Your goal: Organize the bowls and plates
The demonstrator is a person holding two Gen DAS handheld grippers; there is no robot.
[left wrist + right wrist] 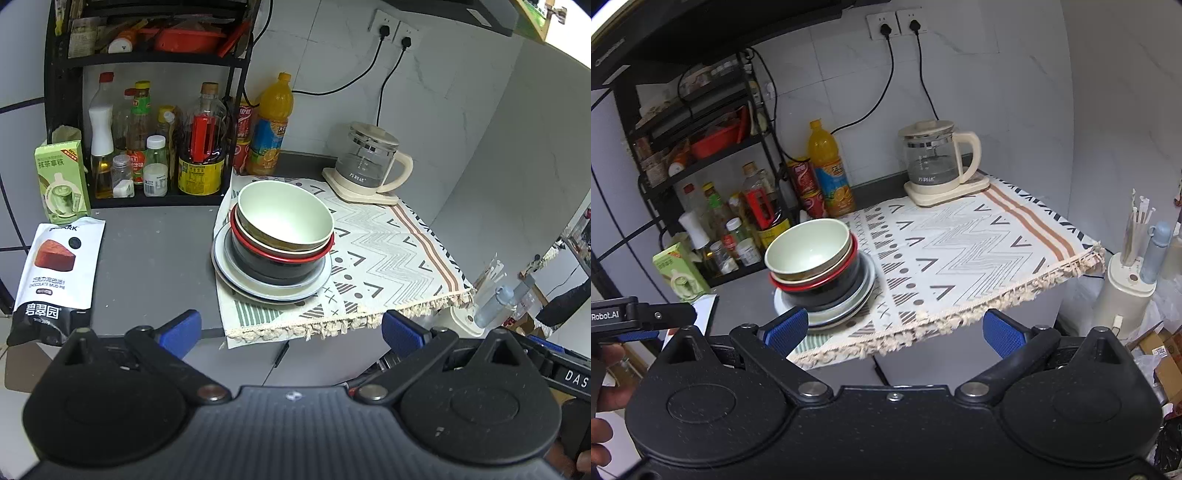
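The dark grey counter runs into a tiled corner, with its front edge facing both cameras. A woven patterned cloth with zigzags and a fringed hem covers its right part, and the fringe hangs over the front edge. Most of the cloth lies bare between the stack of dishes and a glass kettle on a cream base in the far corner. A black wire rack crowded with bottles closes off the left rear, and an orange drink bottle stands beside it.

The dishes sit on the cloth's left margin: a pale round plate at the bottom, a glossy black bowl with a red rim on it, and a smooth matte green bowl nested on top, tilted slightly.

A snack pouch lies flat on the bare counter to the left.

The left gripper hangs off the front edge with its blue ribbed pads spread wide, holding nothing. The right gripper is likewise spread wide and empty, near the fringe.
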